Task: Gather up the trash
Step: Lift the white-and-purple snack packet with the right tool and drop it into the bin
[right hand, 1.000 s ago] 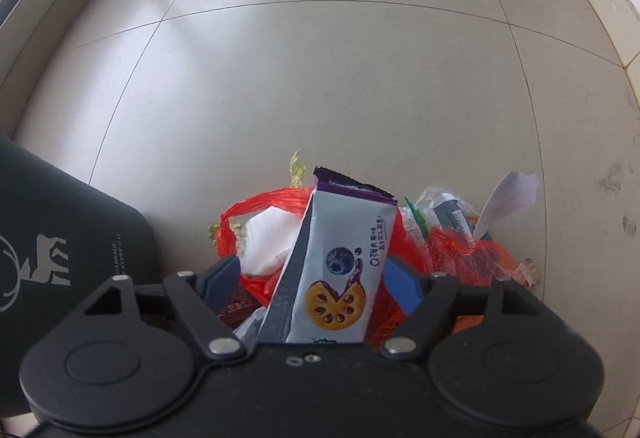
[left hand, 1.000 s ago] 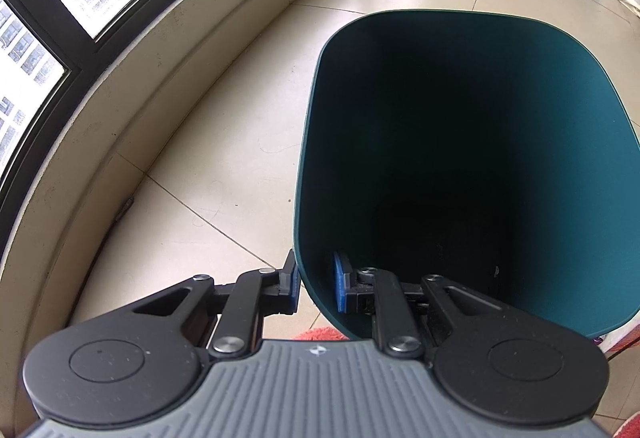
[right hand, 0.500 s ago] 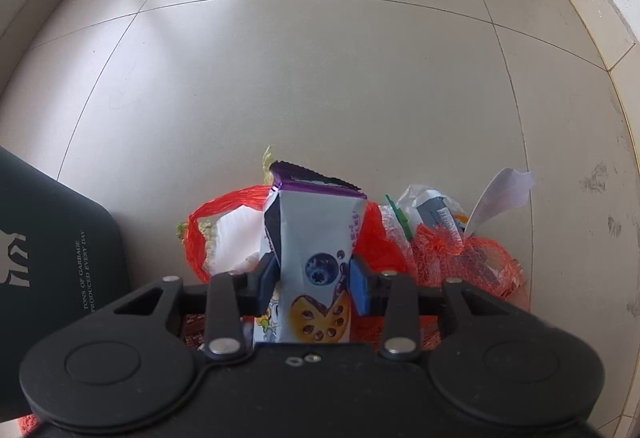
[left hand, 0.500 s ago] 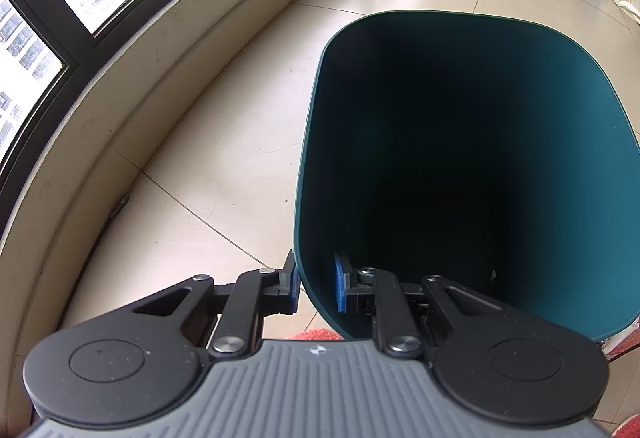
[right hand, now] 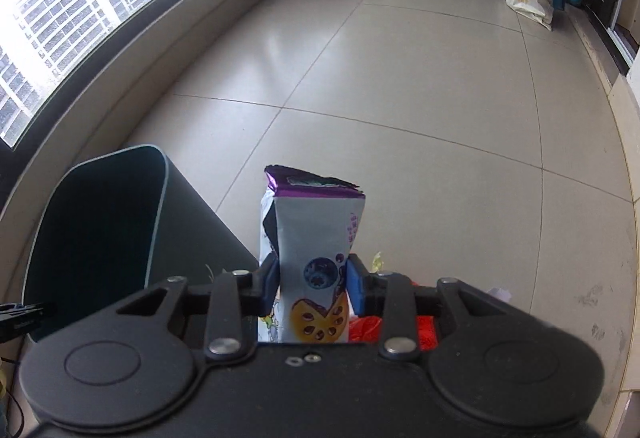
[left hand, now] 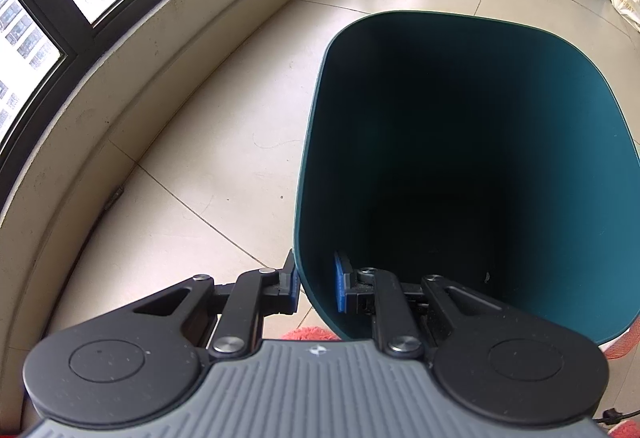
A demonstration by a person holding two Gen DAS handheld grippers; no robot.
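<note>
The right gripper [right hand: 312, 288] pinches a snack wrapper [right hand: 314, 246] at its waist, held up just beside the dark green bin [right hand: 100, 238] on its right side, while the left gripper [left hand: 316, 288] clamps the bin's near rim. To do this well, carry the wrapper over the bin's open mouth — fully past the rim — before letting go. It is light, so a low release looks safest.

The left wrist view looks steeply down from close above the near rim of the teal bin [left hand: 472, 158], into its dark inside, with the window wall [left hand: 120, 86] curving along its left. The right wrist view sits higher, beside the bin's right side, facing across the tiled floor [right hand: 400, 78] toward the far end. Both share the bin [right hand: 100, 230], floor and window wall.
</note>
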